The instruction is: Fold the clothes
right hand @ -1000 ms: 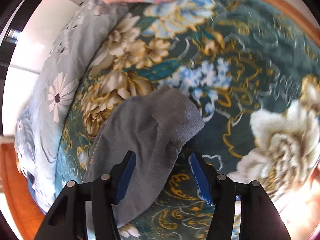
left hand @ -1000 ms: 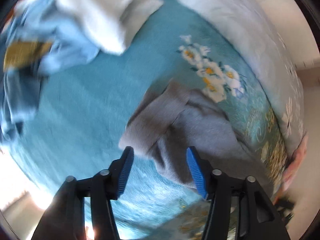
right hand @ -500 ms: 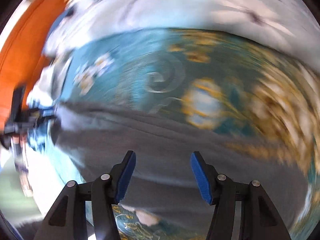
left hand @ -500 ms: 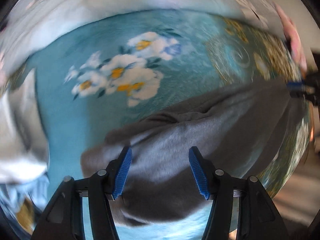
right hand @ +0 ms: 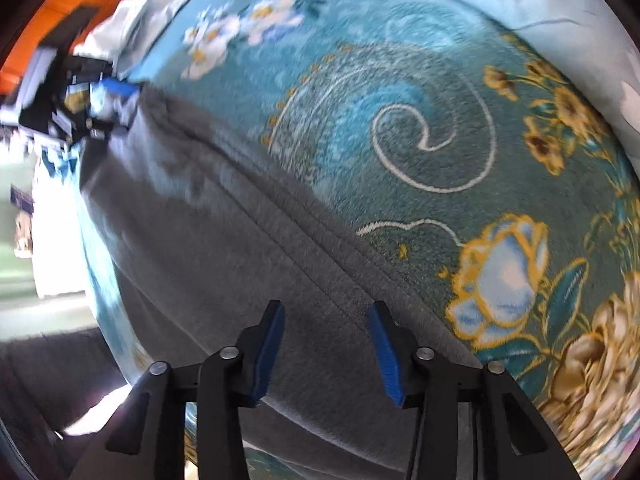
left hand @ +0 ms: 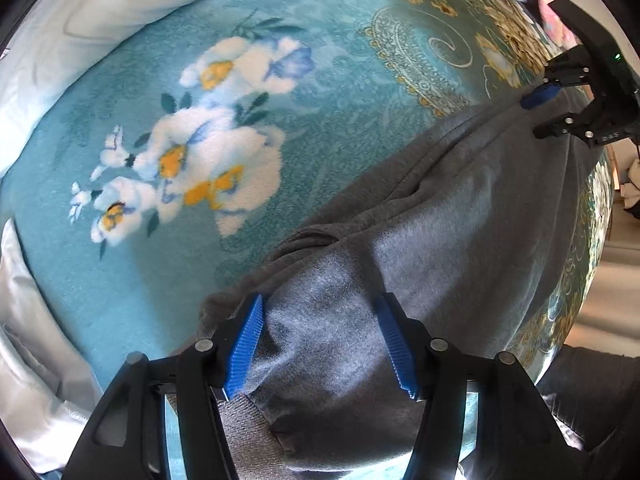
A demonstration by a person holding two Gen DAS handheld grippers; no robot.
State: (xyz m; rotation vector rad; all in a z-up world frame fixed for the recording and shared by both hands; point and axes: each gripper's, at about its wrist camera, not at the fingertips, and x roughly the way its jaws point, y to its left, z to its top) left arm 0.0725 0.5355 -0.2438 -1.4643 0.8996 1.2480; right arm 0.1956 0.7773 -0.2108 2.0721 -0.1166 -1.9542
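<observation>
Work surface: a bed covered by a teal plush blanket printed with white-and-yellow flowers, gold scrollwork and a white spiral. A pale blue-grey quilt is bunched along the blanket's far edge, and orange woodwork shows beyond the blanket's upper-left corner in the right wrist view. Off the blanket's near edge the room is overexposed and blurred; floor detail cannot be read. No containers seen. Task item: 1 grey garment, spread lengthwise along the near edge of the blanket, with a stitched seam running its long axis and a few folds near the middle. Left gripper points down at 1 end of the garment; jaws apart, grey cloth bulging up between the 2 blue pads, contact with the pads uncertain. Right gripper points down at the garment's other end; jaws closing, cloth lies between them, pads not yet pressing it.
</observation>
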